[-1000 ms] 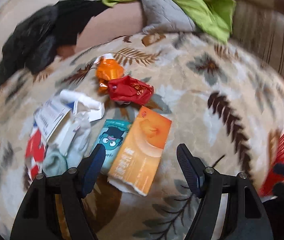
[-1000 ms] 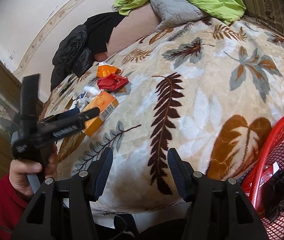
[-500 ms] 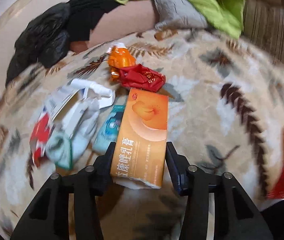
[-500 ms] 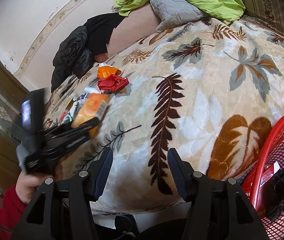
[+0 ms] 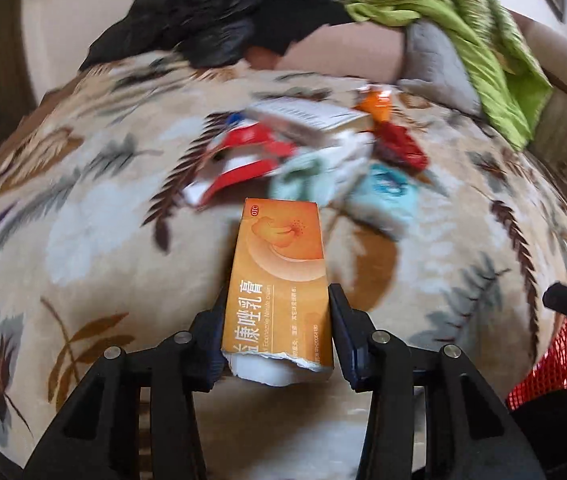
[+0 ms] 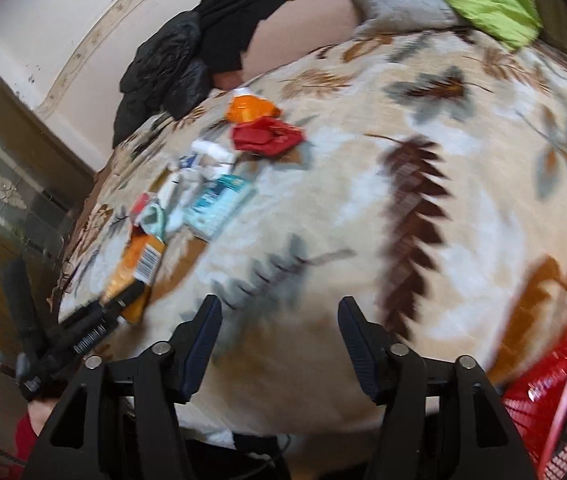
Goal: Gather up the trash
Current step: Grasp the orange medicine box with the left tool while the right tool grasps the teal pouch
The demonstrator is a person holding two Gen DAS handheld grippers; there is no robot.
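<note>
Left gripper (image 5: 277, 320) jaws clamp the orange box (image 5: 279, 276); right gripper (image 6: 279, 336) jaws gape empty beside red basket (image 6: 555, 404).

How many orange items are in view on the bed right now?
2. An orange box is clamped in the left hand-held gripper; an orange wrapper lies at the far end of the trash pile, beside a red wrapper. Others may be hidden.

Both fisheye views look forward over black jaws at frame bottom onto a leaf-patterned bed (image 5: 83, 220). The left view sits close to the trash pile (image 5: 307, 160); the right view sees that pile (image 6: 211, 176) farther off, upper left.
</note>
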